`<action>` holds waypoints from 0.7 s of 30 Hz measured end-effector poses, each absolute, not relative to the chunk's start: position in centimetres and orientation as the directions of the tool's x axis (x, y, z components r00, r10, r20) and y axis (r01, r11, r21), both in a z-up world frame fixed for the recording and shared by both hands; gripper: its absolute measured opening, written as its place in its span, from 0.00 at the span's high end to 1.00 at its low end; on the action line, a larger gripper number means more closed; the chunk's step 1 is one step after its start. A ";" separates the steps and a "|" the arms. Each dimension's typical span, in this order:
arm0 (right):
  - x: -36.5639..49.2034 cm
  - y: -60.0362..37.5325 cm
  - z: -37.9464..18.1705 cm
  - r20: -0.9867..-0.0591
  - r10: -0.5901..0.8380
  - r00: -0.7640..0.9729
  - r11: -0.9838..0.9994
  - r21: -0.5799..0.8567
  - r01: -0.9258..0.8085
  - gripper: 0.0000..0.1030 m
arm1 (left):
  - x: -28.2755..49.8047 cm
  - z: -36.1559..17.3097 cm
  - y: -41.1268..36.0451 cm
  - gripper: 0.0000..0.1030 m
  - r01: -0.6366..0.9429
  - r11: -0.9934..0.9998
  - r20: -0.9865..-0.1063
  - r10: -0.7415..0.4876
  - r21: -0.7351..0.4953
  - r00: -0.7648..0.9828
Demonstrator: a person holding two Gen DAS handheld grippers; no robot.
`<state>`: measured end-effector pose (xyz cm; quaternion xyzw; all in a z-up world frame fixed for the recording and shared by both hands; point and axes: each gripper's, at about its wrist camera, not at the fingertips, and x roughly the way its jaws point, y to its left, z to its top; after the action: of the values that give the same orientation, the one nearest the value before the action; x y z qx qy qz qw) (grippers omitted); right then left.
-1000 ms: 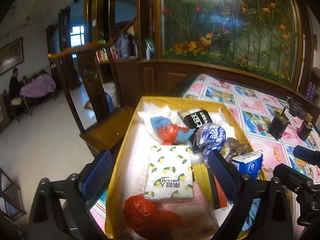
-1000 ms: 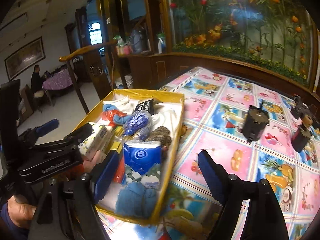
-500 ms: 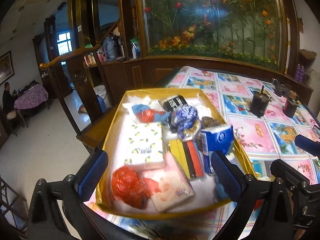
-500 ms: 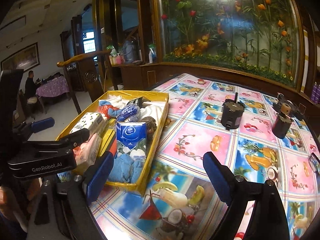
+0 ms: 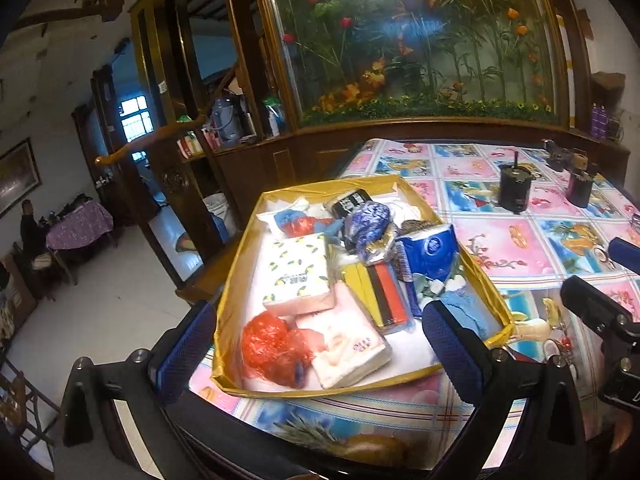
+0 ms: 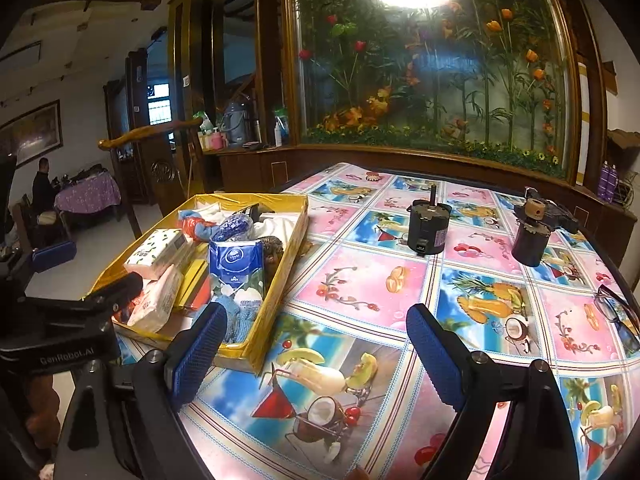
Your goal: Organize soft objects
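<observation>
A shallow gold cardboard tray [image 5: 240, 276] sat at the near left corner of the surface [image 6: 360, 280], which was covered with a glossy oilcloth of pink and blue fruit-and-drink squares. The tray was packed with soft things. A white tissue pack printed with small lemons [image 5: 298, 276] lay left of centre, partly over a pale pink tissue pack [image 5: 348, 350] at the near end. Just beside the pink pack, in the near left corner, sat a crumpled red plastic bag [image 5: 272, 346]. A blue tissue pack with a round emblem [image 5: 430, 254] leaned upright against the right wall, and a fuzzy light-blue knitted piece [image 5: 466, 312] filled the near right corner. Between the lemon pack and the blue pack lay a flat yellow, black and red bundle [image 5: 380, 292]. Further back were a blue-and-white patterned bag [image 5: 368, 224] and a clear bag holding red and blue items [image 5: 296, 220].

The left gripper [image 5: 320, 348] hovered at the tray's near end, its jaws spread wide with nothing gripped; the tray's near contents showed between them, untouched. The right gripper [image 6: 316, 356] hung over the bare oilcloth just right of the tray; its jaws had just been opening and stood wide apart, empty.

Well apart from the tray, two dark cylindrical motors [image 6: 428, 228] stood on the far side of the surface, and a pair of glasses [image 6: 618, 312] lay near its right edge.
</observation>
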<state>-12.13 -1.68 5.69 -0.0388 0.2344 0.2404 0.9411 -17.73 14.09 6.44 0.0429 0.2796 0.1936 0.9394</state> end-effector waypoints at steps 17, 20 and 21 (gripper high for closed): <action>-12.3 -0.8 5.6 -0.475 0.430 0.768 0.877 0.020 -0.479 0.09 | -17.4 5.6 15.1 0.00 -0.350 0.920 -0.524 0.387 0.173 0.759; -12.4 -0.7 5.6 -0.473 0.428 0.770 0.878 0.017 -0.478 0.09 | -17.5 5.6 15.3 0.00 -0.358 0.916 -0.517 0.399 0.182 0.757; -12.4 -0.7 5.6 -0.473 0.429 0.770 0.878 0.018 -0.478 0.09 | -17.5 5.6 15.3 0.00 -0.360 0.915 -0.515 0.402 0.184 0.757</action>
<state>-12.41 -0.69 5.55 -0.0517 0.2383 0.2415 0.9393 -17.52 15.34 5.57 0.0370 0.2832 0.2032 0.9366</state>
